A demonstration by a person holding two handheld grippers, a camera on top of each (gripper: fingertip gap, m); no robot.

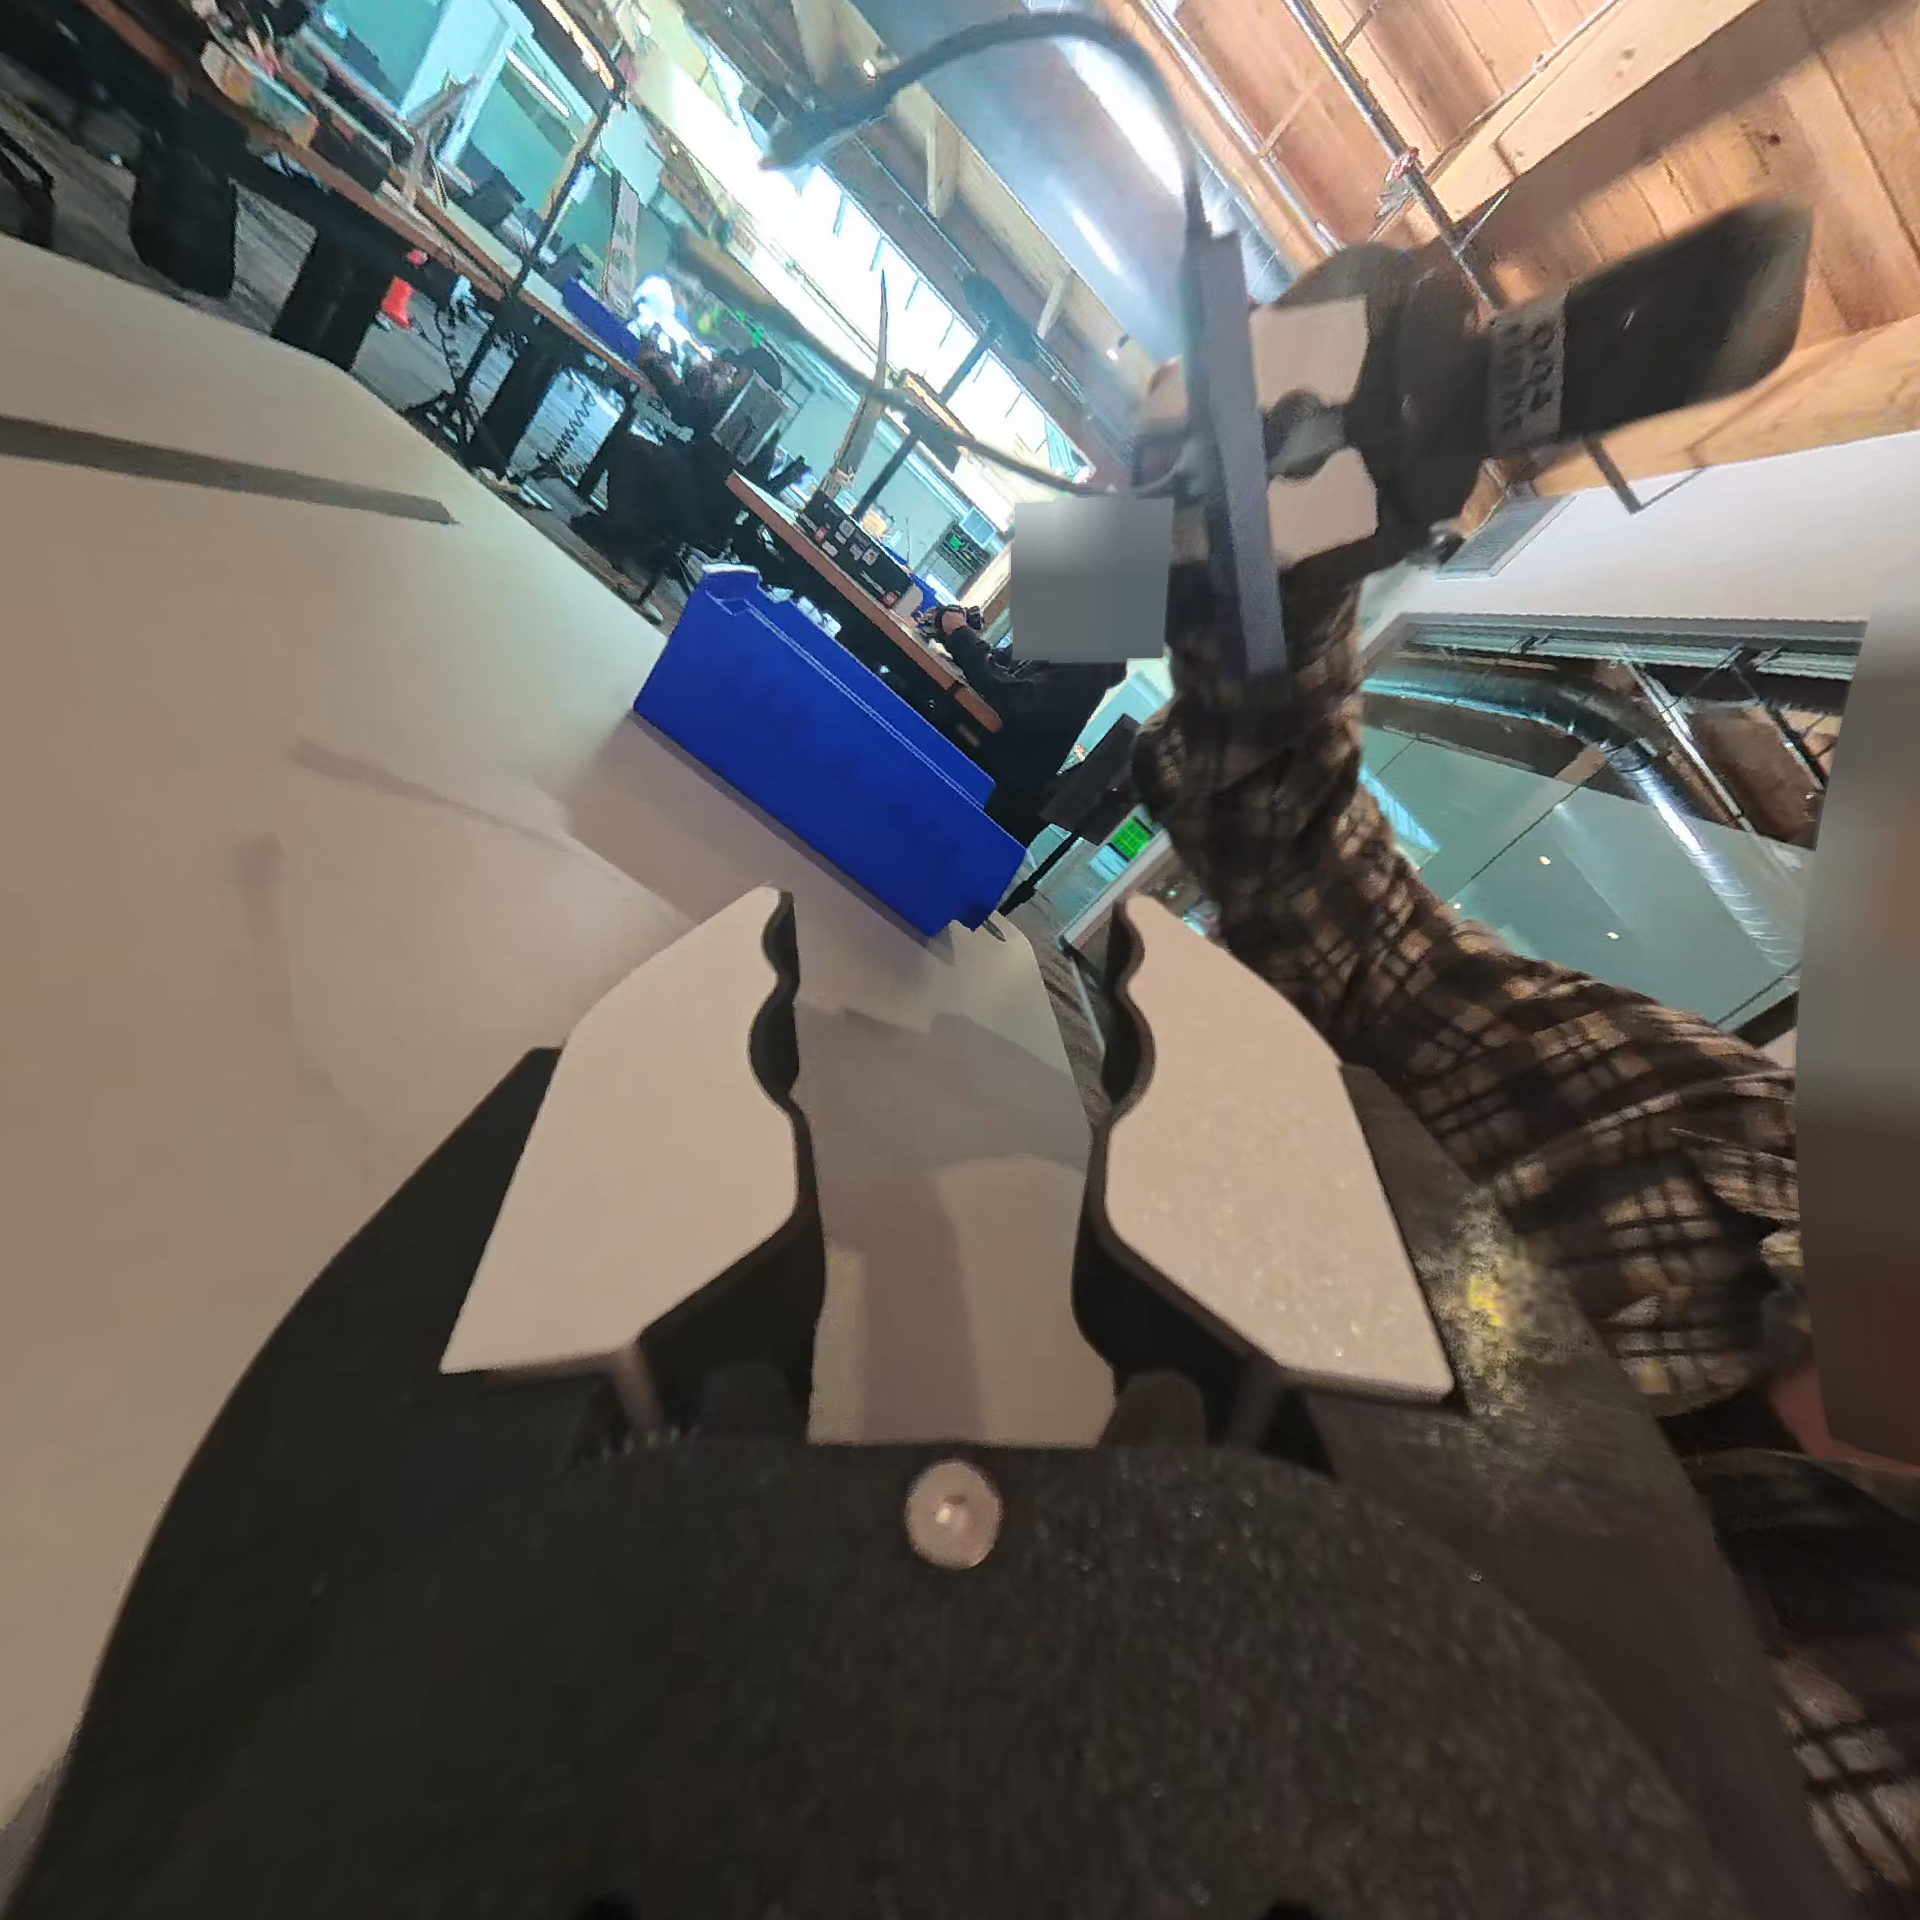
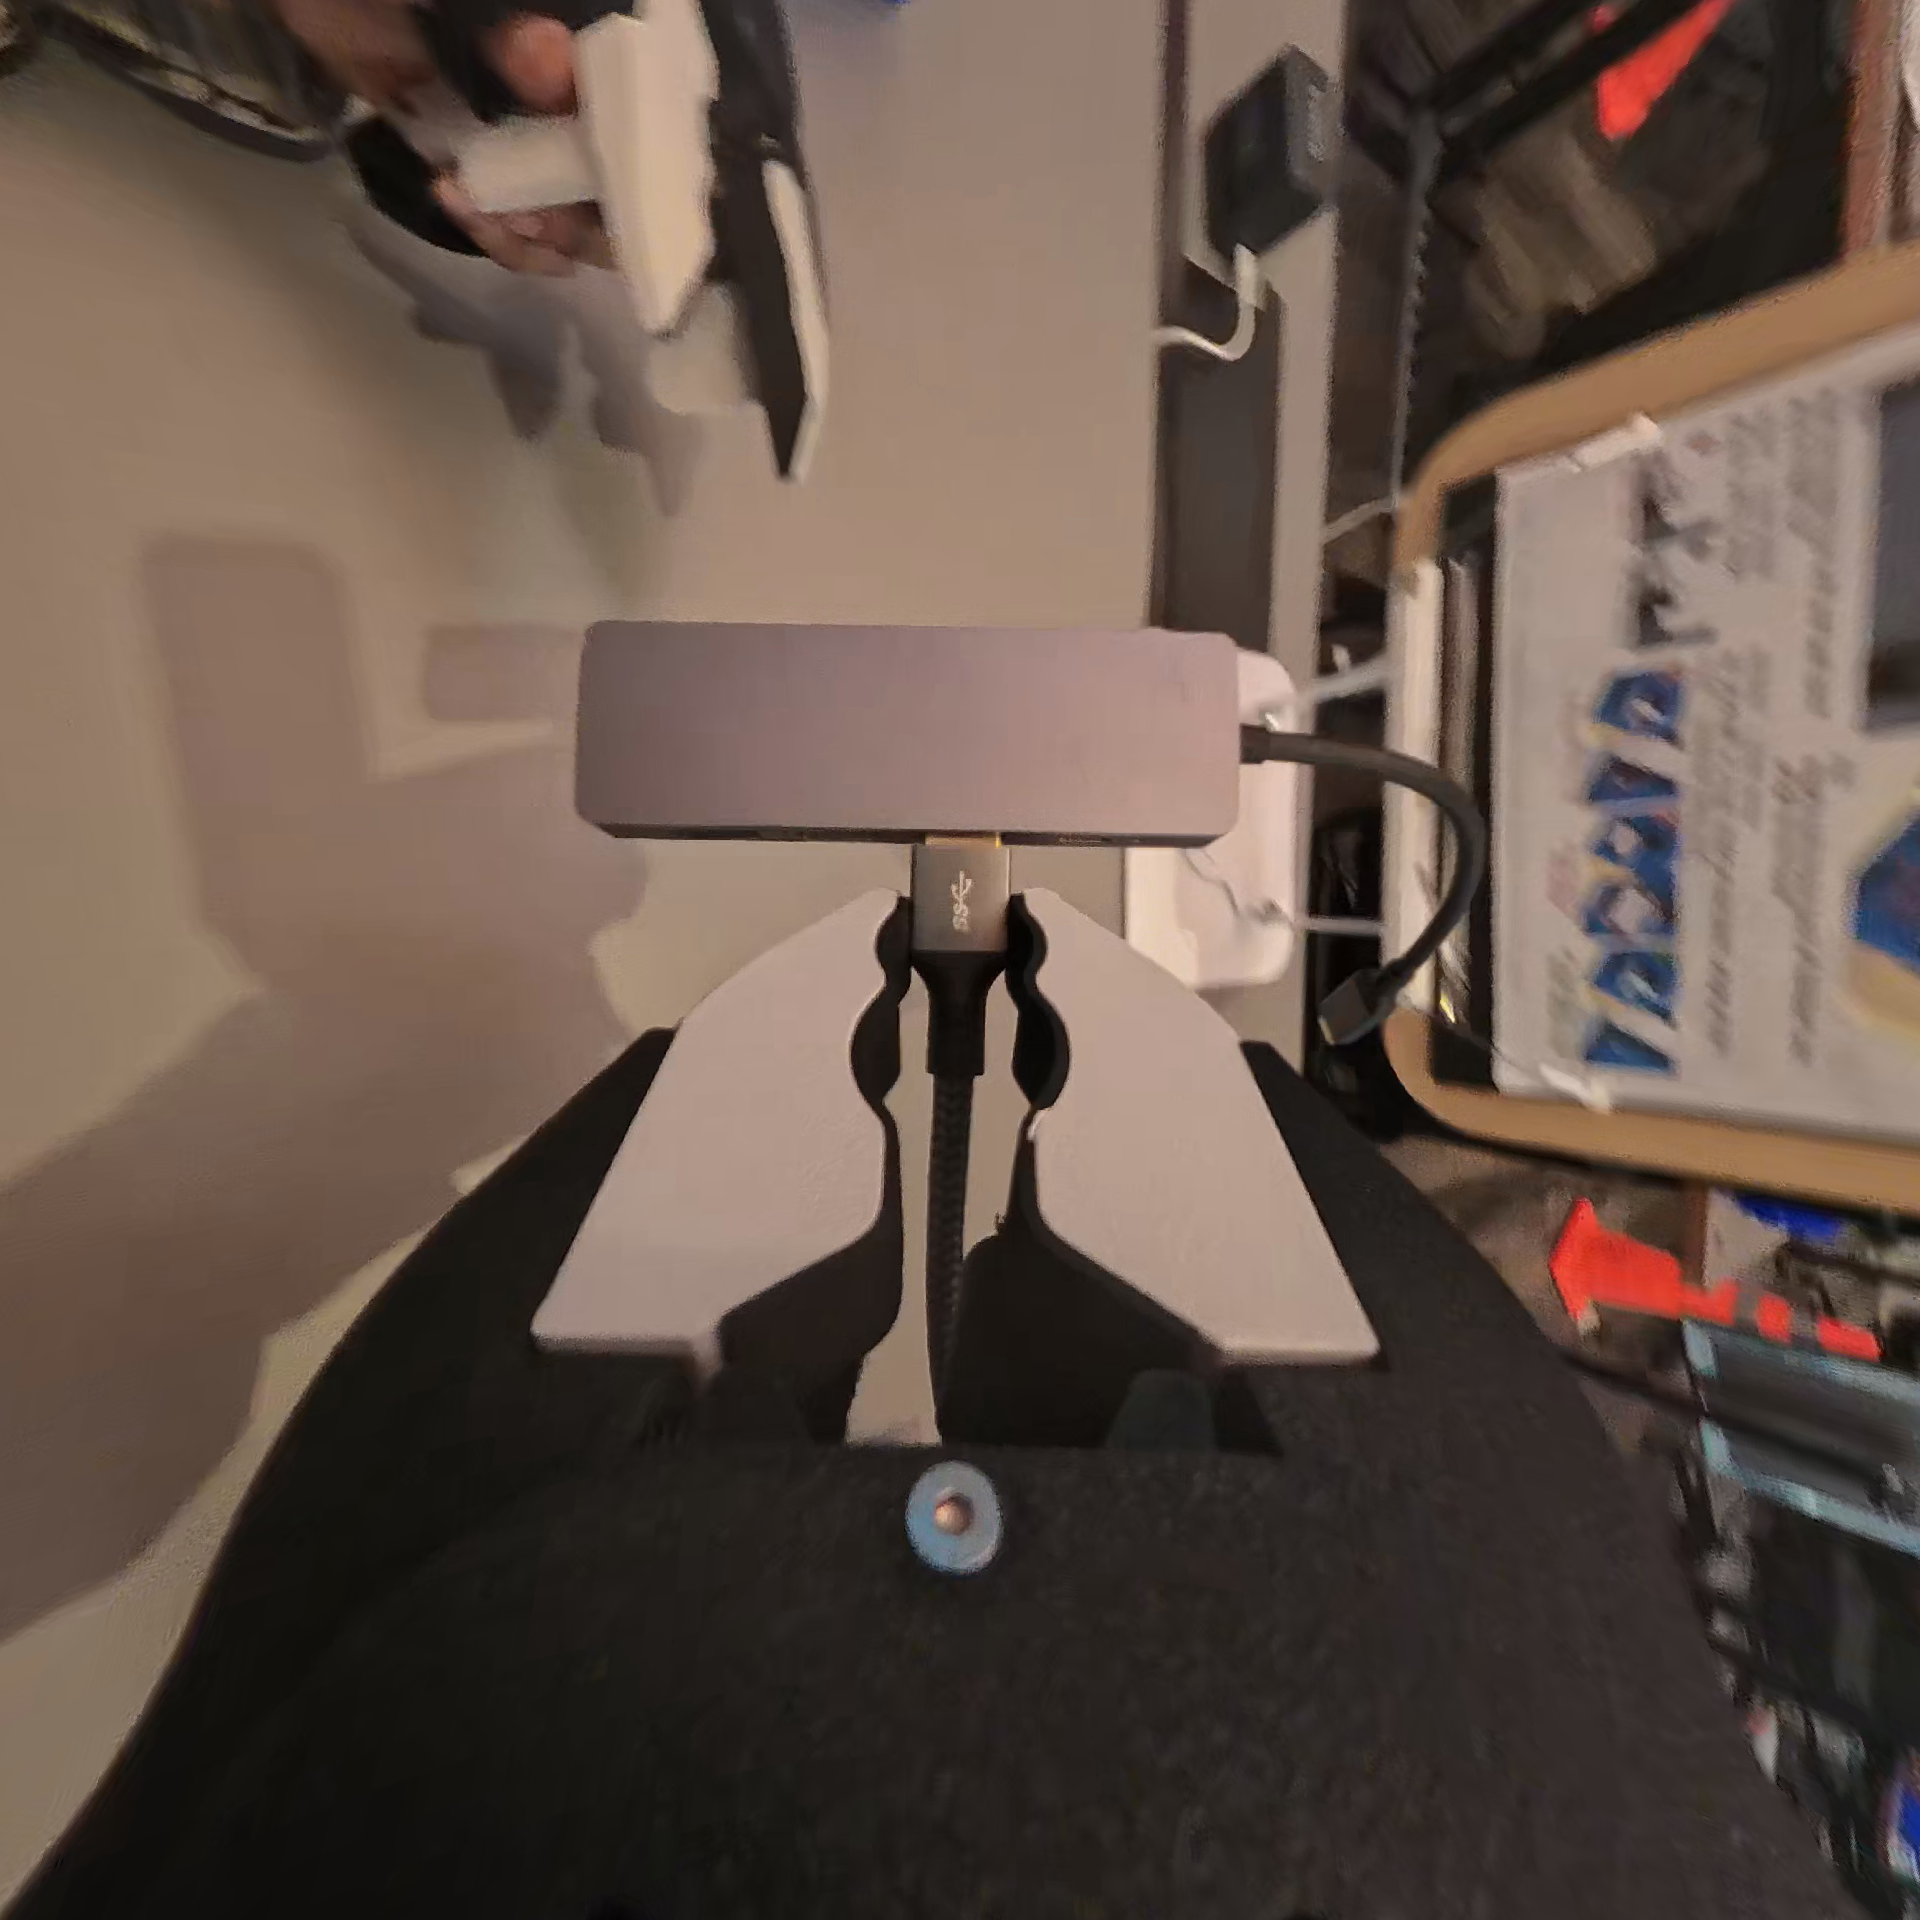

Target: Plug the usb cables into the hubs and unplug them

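My right gripper (image 2: 956,906) is shut on the silver and black USB plug (image 2: 958,883) of a braided black cable (image 2: 943,1195). The plug sits in a port on the near edge of a flat grey hub (image 2: 904,727). The hub's own short black lead (image 2: 1444,862) loops off its right end. In the left wrist view the hub (image 1: 1231,447) shows edge-on, held up in the air above the table at the right gripper (image 1: 1288,421). My left gripper (image 1: 951,914) is open and empty, low over the white table (image 1: 260,727). It shows blurred at the upper left of the right wrist view (image 2: 727,260).
A blue bin (image 1: 831,748) stands at the table's far edge, ahead of the left gripper. A plaid sleeve (image 1: 1455,987) reaches up to the right gripper. A black box (image 2: 1262,156) and a wood-framed poster (image 2: 1683,727) lie beyond the hub. The grippers' ends are close to 15 centimeters from one another.
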